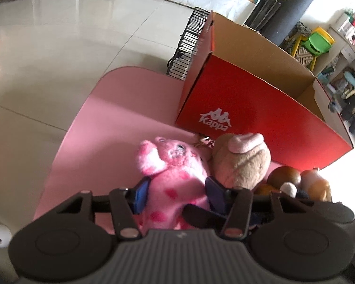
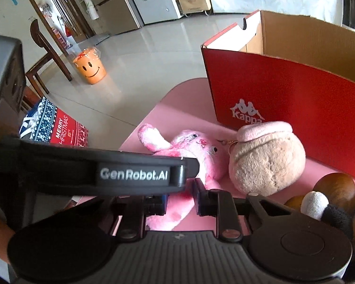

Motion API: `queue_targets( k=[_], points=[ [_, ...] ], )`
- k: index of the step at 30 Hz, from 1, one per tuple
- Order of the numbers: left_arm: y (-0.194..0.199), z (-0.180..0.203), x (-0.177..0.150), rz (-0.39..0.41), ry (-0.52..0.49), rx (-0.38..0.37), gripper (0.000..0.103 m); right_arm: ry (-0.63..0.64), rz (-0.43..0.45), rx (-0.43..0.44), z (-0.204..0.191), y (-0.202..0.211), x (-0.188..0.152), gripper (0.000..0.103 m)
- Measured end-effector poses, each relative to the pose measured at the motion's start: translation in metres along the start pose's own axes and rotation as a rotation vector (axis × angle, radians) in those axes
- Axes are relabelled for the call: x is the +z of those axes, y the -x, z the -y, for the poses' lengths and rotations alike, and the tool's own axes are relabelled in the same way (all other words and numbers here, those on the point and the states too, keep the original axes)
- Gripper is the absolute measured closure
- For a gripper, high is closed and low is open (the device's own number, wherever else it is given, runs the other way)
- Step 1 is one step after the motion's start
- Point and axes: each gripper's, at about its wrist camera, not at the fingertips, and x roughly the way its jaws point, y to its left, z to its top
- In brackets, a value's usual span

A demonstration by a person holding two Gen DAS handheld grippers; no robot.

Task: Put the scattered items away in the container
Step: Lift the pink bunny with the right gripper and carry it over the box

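The left gripper (image 1: 176,195) was clenched on the pink plush rabbit (image 1: 170,179), its blue pads (image 1: 142,196) pressed into the toy's body from both sides. In the right wrist view the right gripper (image 2: 179,201) stood over the rabbit's lower body (image 2: 175,210), pads close on either side; whether they were squeezing it could not be told. The left tool's black body (image 2: 135,172) crossed that view on the left, just above the right gripper's left finger.

The rabbit lay on the pink table (image 1: 111,123), head toward the far side, touching the tan round plush (image 1: 242,161) to its right. That plush sat against the near wall of the red Kappa box (image 1: 260,108), which stood open-topped at the far right of the table, its brown cardboard interior showing. More toys were bunched at the near right: a dark brown ball (image 1: 284,176) and a small white-and-black plush (image 2: 319,207).

Open table lay to the left and far left of the rabbit, out to the rounded table corner; the right side was crowded by toys and the box wall.

Only the left wrist view showed the black wire rack (image 1: 189,47) behind the box. Only the right wrist view showed the orange smiley bucket (image 2: 90,67), the wooden chair (image 2: 45,54) and the Merry Christmas bag (image 2: 56,127) on the floor at the left
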Motion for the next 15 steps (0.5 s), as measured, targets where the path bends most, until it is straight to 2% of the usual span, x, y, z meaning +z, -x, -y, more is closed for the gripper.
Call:
queue_targets(
  k=[3,7,10,12,15],
  points=[
    [-0.006,-0.003,-0.006,-0.035,0.018,0.015,0.052,-0.039,-0.033,-0.028,0.006,-0.009,-0.004,0.079],
    [-0.011,-0.008,-0.005,-0.034,0.034,0.016,0.046,-0.041,-0.038,-0.025,0.011,-0.012,-0.008,0.074],
    [-0.013,-0.011,-0.003,-0.016,0.039,0.028,0.034,-0.024,-0.038,-0.032,0.01,-0.016,-0.007,0.06],
    [-0.014,-0.013,-0.003,-0.01,0.042,0.026,0.031,-0.007,-0.044,-0.031,0.009,-0.018,-0.008,0.053],
    [-0.02,-0.014,-0.004,-0.009,0.052,0.01,0.029,0.026,-0.053,-0.042,0.006,-0.024,-0.012,0.052]
  ],
)
